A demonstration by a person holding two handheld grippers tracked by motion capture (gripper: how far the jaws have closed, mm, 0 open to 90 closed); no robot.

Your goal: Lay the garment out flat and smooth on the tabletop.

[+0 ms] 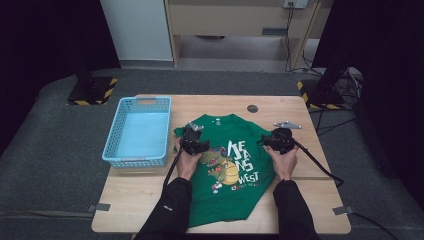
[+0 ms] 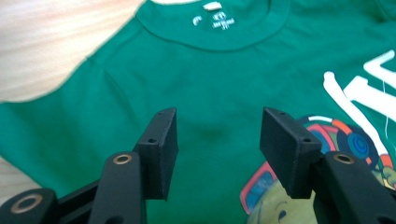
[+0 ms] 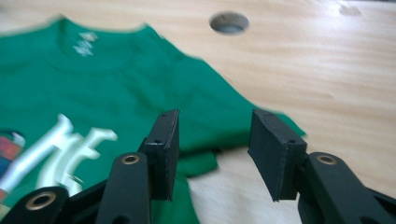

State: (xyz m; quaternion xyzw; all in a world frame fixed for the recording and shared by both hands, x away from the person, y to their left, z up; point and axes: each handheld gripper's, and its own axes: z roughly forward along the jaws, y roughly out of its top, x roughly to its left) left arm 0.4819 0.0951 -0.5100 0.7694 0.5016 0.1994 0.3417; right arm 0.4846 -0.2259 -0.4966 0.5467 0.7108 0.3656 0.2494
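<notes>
A green T-shirt (image 1: pixel 225 131) with a cartoon dinosaur and white letters lies face up on the wooden table (image 1: pixel 300 200), collar away from the person. My left gripper (image 1: pixel 192 134) hovers over the shirt's left shoulder area. In the left gripper view it (image 2: pixel 218 149) is open, with flat green cloth (image 2: pixel 210 79) under the gap and nothing between the pads. My right gripper (image 1: pixel 276 135) is at the shirt's right sleeve. In the right gripper view it (image 3: pixel 214 154) is open too, the sleeve's edge (image 3: pixel 233 126) lying below the gap.
A light blue plastic basket (image 1: pixel 111 131) stands on the table's left part, beside the shirt's left sleeve. A round cable hole (image 1: pixel 252 108) sits near the far edge, also in the right gripper view (image 3: pixel 229 22). Bare wood lies right of the shirt.
</notes>
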